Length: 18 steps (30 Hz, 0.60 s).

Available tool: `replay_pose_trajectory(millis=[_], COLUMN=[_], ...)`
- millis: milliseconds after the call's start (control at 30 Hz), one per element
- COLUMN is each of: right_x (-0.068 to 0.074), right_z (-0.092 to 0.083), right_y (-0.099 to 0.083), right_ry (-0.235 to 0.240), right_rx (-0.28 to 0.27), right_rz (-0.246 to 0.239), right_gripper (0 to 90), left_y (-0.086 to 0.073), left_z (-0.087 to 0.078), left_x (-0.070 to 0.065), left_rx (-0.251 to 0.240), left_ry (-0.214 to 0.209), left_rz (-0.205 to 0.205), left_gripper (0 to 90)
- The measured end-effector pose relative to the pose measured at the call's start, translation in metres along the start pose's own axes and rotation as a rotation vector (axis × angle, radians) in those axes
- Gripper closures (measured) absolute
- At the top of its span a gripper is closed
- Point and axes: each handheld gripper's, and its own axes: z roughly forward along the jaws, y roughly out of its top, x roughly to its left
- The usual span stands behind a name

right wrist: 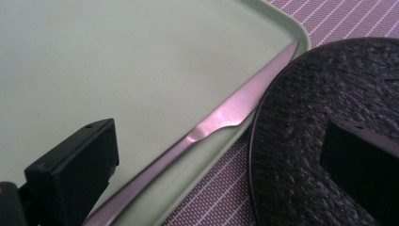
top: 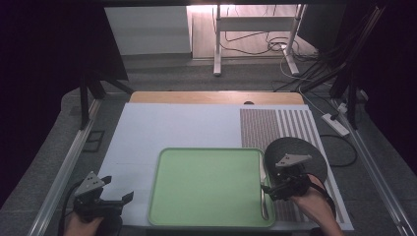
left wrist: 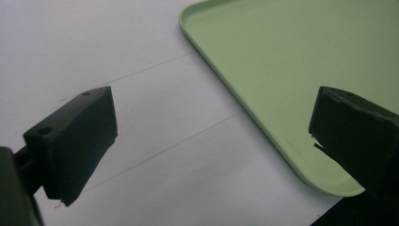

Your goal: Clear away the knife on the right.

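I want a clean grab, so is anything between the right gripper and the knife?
Nothing visible. The right gripper has its jaws open around the knife, which lies bare along the green tray's right rim, beside the black round mat.

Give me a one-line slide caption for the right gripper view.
Open right gripper straddles a knife lying along the green tray's edge, beside a black round mat.

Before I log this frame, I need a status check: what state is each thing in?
Left hand-held gripper: open, holding nothing, over the white sheet beside the tray.
Right hand-held gripper: open, straddling the knife, not closed on it.
Knife: lying flat along the tray's right rim.
Green tray: flat on the table, holding the knife.
Dark round mat: flat, right of the tray.
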Motion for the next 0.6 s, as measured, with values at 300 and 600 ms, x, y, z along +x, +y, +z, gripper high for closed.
replay_pose_trajectory(millis=[300, 600], right_x=[-0.004, -0.006], right_z=[-0.007, -0.018], right_y=[-0.009, -0.021], right_ry=[-0.024, -0.055], right_rx=[-0.027, -0.048], right_rz=[0.030, 0.060], right_gripper=[0.0, 0.0], left_y=[0.000, 0.000], left_z=[0.000, 0.000], left_x=[0.000, 0.000], left_rx=[-0.001, 0.000], left_ry=[0.000, 0.001], left_rz=[-0.002, -0.002], left_gripper=[2.5, 2.5])
